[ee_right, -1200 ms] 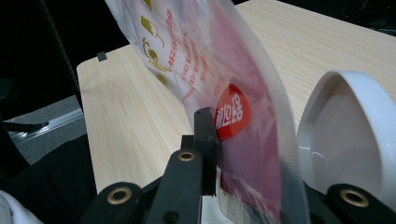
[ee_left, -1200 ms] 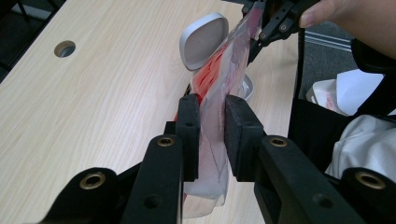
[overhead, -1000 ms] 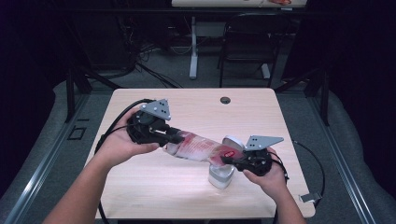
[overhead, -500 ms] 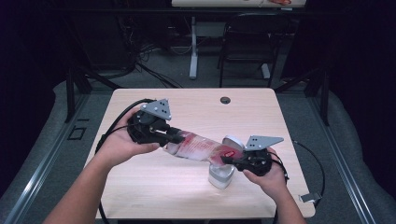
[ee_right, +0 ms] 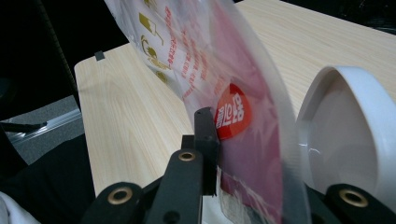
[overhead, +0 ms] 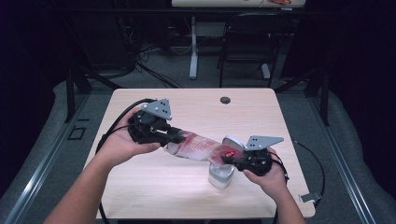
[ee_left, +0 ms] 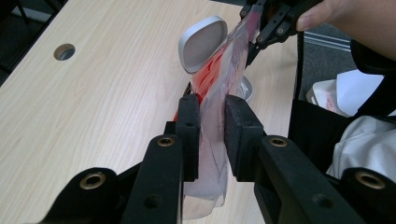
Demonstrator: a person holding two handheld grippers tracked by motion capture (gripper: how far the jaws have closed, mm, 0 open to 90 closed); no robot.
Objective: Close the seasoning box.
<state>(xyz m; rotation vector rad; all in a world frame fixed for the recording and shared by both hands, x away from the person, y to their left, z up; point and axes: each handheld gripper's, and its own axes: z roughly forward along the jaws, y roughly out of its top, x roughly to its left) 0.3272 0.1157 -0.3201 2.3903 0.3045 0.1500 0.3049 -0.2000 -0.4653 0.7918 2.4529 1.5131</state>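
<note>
High view: the left gripper [overhead: 170,135] and the right gripper [overhead: 229,159] each clench one end of a clear plastic bag [overhead: 198,147], which hangs stretched between them above the light wooden worktop [overhead: 187,186], its right end over a white lidded container [overhead: 222,175]. Left gripper view has the bag's clear end pinched flat between the fingers [ee_left: 189,126]. Right gripper view shows gold pictograms, small red print too fine to read and a round red sticker [ee_right: 232,117] with white Korean-looking characters just beside its fingers [ee_right: 205,135].
</note>
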